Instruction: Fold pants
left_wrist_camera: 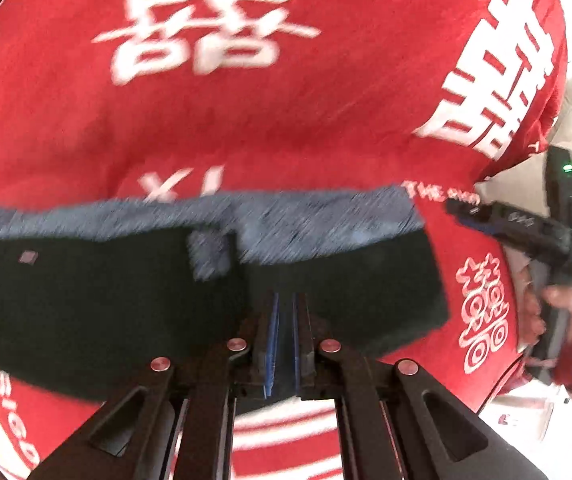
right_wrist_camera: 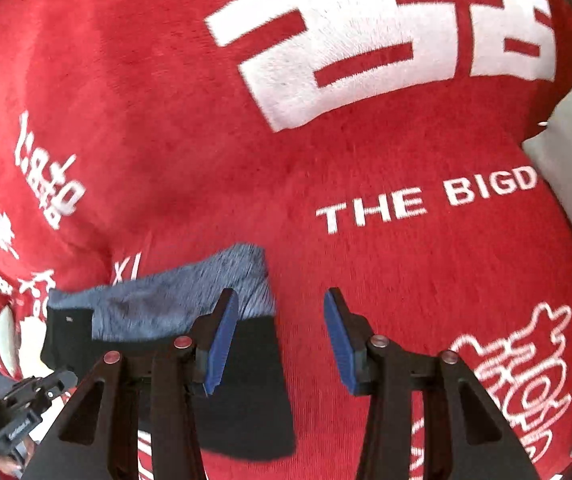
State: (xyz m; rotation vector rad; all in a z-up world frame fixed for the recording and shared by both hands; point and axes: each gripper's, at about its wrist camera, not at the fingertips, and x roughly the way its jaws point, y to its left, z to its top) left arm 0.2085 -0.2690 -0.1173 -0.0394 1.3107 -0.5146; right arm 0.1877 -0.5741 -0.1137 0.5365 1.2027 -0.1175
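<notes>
Our left hand-held gripper (left_wrist_camera: pixel 284 336) is pinching the black pants (left_wrist_camera: pixel 125 300) shut, lifting their edge off the red blanket (left_wrist_camera: pixel 245 120). Our right hand-held gripper (right_wrist_camera: pixel 281 340) is hanging spread and empty beside the pants' right edge; next, we judge, it needs to be closing there.

Blanket (right_wrist_camera: pixel 205 128): red plush, printed with white characters and white lettering.
Pants (left_wrist_camera: pixel 105 308): black, with a heathered blue-grey band along the far edge.
Left tongs (left_wrist_camera: pixel 284 344): black arms, blue pads, pinkish metal rivets.
Right tongs (right_wrist_camera: pixel 279 344): black arms, blue ribbed pads.
</notes>
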